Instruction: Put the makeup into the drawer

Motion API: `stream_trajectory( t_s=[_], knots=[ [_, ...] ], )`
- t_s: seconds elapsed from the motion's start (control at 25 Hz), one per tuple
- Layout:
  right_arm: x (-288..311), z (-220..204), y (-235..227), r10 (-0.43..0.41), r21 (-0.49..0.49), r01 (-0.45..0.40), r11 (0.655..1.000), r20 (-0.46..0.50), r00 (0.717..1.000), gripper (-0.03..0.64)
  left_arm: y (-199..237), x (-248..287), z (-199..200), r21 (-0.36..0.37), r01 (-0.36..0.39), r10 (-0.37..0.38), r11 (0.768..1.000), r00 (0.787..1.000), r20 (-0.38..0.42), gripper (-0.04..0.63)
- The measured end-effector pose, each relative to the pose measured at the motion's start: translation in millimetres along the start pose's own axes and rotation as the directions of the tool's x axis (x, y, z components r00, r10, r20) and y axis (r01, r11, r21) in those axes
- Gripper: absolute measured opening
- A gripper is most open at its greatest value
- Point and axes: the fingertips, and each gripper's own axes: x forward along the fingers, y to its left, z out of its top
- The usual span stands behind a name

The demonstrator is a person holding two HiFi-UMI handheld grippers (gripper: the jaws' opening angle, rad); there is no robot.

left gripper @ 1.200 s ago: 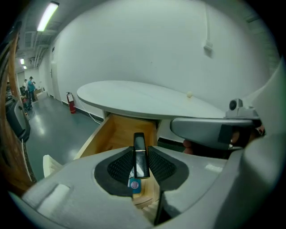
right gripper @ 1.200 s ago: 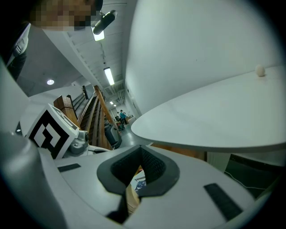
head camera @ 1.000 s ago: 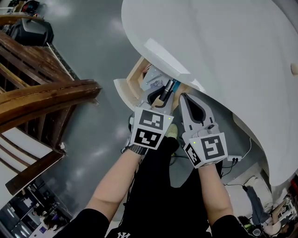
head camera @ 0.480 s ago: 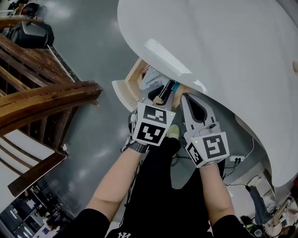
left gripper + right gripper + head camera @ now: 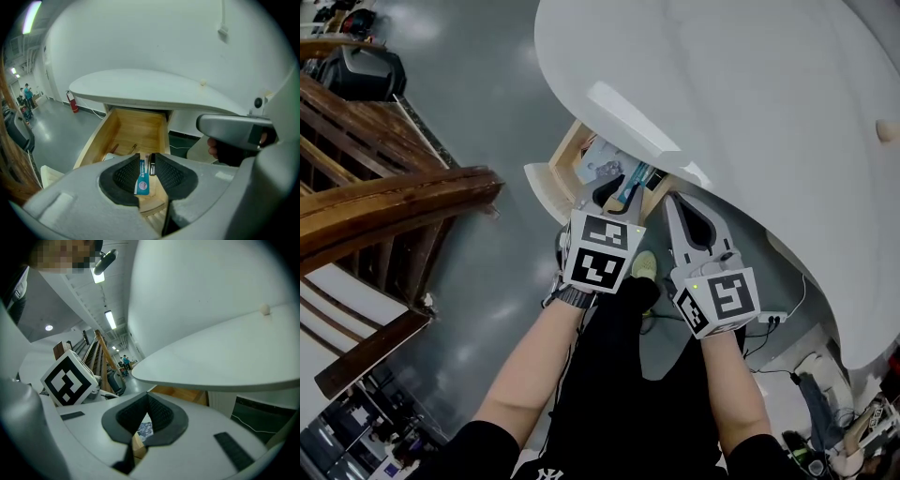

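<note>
A wooden drawer (image 5: 565, 157) stands pulled out from under the white table (image 5: 750, 94). My left gripper (image 5: 614, 194) hangs over its front end. Its jaws have just been opening. A blue makeup tube (image 5: 630, 182) and a thin black makeup stick (image 5: 152, 165) show in the gap between the jaws, lying on the drawer floor (image 5: 136, 129). In the left gripper view the tube (image 5: 142, 178) sits between the left gripper's (image 5: 149, 161) dark pads, which do not seem to press on it. My right gripper (image 5: 672, 199) is just right of the drawer, shut and empty; its tips (image 5: 147, 397) meet.
The drawer also holds a silvery patterned packet (image 5: 600, 156) and a small gold item (image 5: 133, 148). The tabletop overhangs the drawer's rear. A dark wooden stair rail (image 5: 394, 197) stands to the left across grey floor. Cables and a power strip (image 5: 773, 319) lie at right.
The blue tube stood up from the left jaws a second ago; now it lies flatter in the drawer. The left gripper has tipped slightly. The right gripper has hardly moved.
</note>
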Motion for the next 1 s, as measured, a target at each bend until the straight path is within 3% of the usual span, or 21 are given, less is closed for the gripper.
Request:
stream_trajectory(
  t_s=[0.48, 1.0],
  knots=[
    [-54, 75, 33, -0.046, -0.045, 0.048, 0.998, 0.031, 0.998, 0.015, -40, -90, 61, 0.006, 0.034, -0.034, 0.999, 0.989, 0.142, 0.04],
    [-101, 159, 76, -0.031, -0.132, 0.042, 0.99, 0.085, 0.996, 0.015, -70, -202, 132, -0.019, 0.041, -0.033, 0.999, 0.947, 0.319, 0.011]
  ],
)
